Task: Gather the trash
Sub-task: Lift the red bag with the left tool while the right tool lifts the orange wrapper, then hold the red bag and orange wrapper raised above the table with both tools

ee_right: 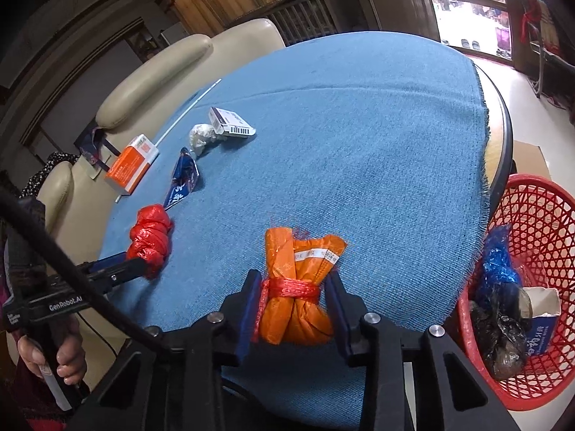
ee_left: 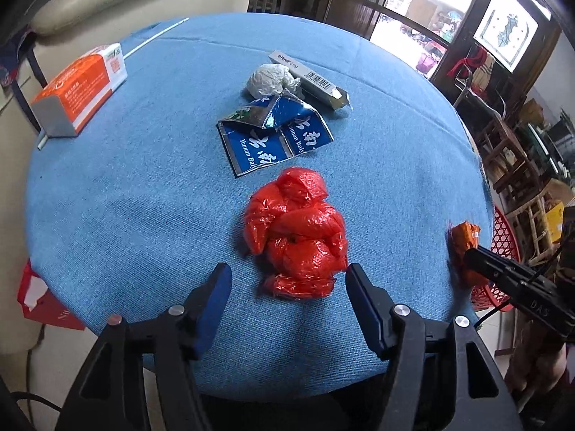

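A knotted red plastic bag (ee_left: 296, 233) lies on the blue tablecloth (ee_left: 125, 179), just ahead of my open left gripper (ee_left: 287, 280), its near end between the fingertips. It also shows in the right wrist view (ee_right: 151, 239). My right gripper (ee_right: 293, 296) is shut on an orange wrapper bundle (ee_right: 296, 287) tied with red string, also seen in the left wrist view (ee_left: 465, 251). Further back lie a torn blue carton (ee_left: 269, 133), a white crumpled wad (ee_left: 269, 79), a grey pen box (ee_left: 309, 79) and an orange box (ee_left: 81, 86).
A red mesh basket (ee_right: 539, 215) stands beside the table at the right, holding a blue bag, a dark bag and a carton. A cream sofa (ee_right: 172, 72) lies behind the table. A thin white stick (ee_left: 154, 36) lies near the far left edge.
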Available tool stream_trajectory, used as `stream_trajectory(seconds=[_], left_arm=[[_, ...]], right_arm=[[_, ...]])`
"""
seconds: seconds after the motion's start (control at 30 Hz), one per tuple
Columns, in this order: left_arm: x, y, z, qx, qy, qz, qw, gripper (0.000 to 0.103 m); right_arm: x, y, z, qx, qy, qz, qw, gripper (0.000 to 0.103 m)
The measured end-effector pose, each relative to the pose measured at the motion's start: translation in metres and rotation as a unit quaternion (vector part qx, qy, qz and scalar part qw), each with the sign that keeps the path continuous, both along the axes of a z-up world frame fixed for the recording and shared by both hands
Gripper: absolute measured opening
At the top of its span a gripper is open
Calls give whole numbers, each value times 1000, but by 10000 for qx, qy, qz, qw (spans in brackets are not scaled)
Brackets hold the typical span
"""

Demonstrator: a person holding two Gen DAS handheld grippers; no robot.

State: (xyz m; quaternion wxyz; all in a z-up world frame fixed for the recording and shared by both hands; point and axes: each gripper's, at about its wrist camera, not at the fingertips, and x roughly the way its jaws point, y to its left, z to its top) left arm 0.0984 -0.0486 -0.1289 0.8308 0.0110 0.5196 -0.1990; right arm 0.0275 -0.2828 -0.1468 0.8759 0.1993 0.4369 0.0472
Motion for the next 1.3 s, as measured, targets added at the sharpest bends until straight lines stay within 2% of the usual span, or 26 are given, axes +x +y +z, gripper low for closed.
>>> stream_trajectory(seconds=[0.23, 0.3, 0.5, 0.53, 0.6, 0.73, 0.8, 0.9, 1.07, 1.3], left_arm=[[5, -6, 6, -102, -8, -56, 9999, 66], [7, -8, 4, -94, 18, -43, 9999, 66], [12, -12, -4, -133, 92, 16, 9999, 66], [13, -12, -5, -125, 70, 37, 9999, 65], [13, -11, -6, -107, 70, 47, 9999, 56], [13, -11, -6, -109, 23, 67, 9999, 51], [12, -11, -5, -82, -6, 74, 9999, 48], [12, -8, -3, -61, -34, 149, 9999, 47], [8, -4, 8, -24, -176, 242, 9995, 47], [-6, -9, 38, 322, -648, 188, 9972, 47]], right_arm=[[-1, -3, 6, 117, -64, -58, 9999, 41], [-1, -7, 7, 259, -66, -80, 9996, 46], [1, -14, 2, 388, 7, -223, 9990, 47], [1, -15, 0, 409, 29, -225, 9989, 47], [2, -12, -1, 376, 4, -208, 9991, 47], [4, -1, 0, 193, -28, -51, 9998, 46], [5, 5, 1, 94, -28, 36, 9999, 39], [4, 10, 2, 35, -52, 101, 9999, 38], [0, 8, 7, 64, -153, 88, 9998, 37], [-7, 3, 22, 76, -389, 13, 9992, 37]])
